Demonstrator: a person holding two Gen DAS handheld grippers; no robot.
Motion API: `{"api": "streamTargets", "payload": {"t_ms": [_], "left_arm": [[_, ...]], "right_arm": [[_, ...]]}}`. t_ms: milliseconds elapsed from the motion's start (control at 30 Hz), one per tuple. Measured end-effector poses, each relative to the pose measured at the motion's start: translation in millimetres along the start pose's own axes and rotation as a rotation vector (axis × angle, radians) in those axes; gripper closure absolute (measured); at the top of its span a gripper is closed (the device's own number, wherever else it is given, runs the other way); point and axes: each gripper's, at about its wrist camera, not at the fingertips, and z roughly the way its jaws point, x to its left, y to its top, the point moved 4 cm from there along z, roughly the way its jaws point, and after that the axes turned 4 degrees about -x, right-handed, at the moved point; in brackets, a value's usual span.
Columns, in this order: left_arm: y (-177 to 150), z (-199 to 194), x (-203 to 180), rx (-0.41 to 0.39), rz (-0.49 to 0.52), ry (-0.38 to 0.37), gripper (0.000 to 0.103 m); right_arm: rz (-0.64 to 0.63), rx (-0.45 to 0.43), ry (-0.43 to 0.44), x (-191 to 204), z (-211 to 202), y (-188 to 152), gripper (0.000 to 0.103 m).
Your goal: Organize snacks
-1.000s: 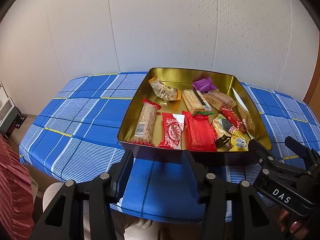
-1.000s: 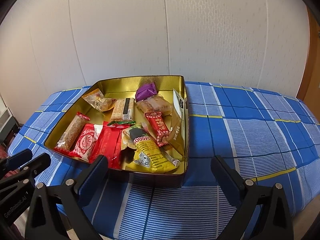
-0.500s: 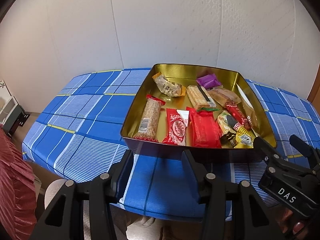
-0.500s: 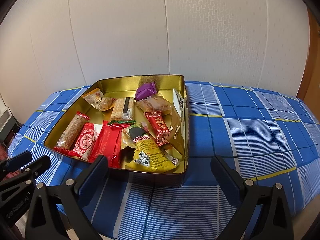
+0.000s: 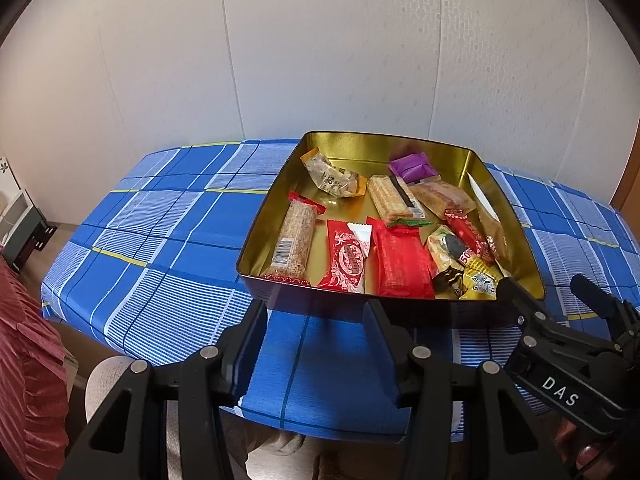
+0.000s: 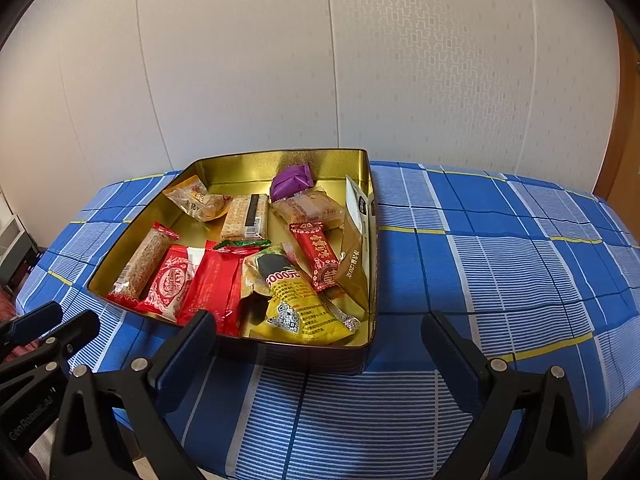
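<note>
My left claw (image 5: 316, 344) hangs over the near edge of the desk (image 5: 168, 264), its jaws partly spread with only blue checked cloth between them. My right claw (image 6: 320, 352) sits just beside it, jaws spread wide and pinching nothing; the near wall of the tin (image 6: 304, 354) lies just beyond its left finger.

The gold tin stands on the desk in front of both claws, and all the snacks I can see lie inside it. Along its left side lies a long sesame bar (image 5: 292, 240). Next to that are a red-and-white packet (image 5: 348, 258) and a plain red packet (image 5: 400, 260), side by side. A yellow packet (image 6: 300, 308) fills the near right corner, partly overlapping a black-and-cream wrapper (image 6: 272, 268). A narrow red stick (image 6: 318, 256) lies slantwise just beyond them. Farther back sit a cracker pack (image 6: 245, 216), a clear nut bag (image 6: 196, 200) at the far left, a tan pastry (image 6: 308, 208) and a purple packet (image 6: 291, 178) touching it. A gold pouch (image 6: 354, 240) leans upright against the right wall.
</note>
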Motion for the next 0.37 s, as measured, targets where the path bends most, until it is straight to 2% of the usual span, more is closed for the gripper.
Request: {"api": "streamTargets", "payload": {"t_ms": [167,367], "left_arm": [[-2.1,4.8,3.3,0.030,-0.048,-0.005,0.052],[-5.6,10.4,3.8,0.048,-0.044,0.020,0.052]], "right_arm": [[0.005,0.004,0.003,-1.8,0.7,-1.0,0.000],[0.022,0.009,0.000,-6.8,2.6,-2.7,0.000]]}}
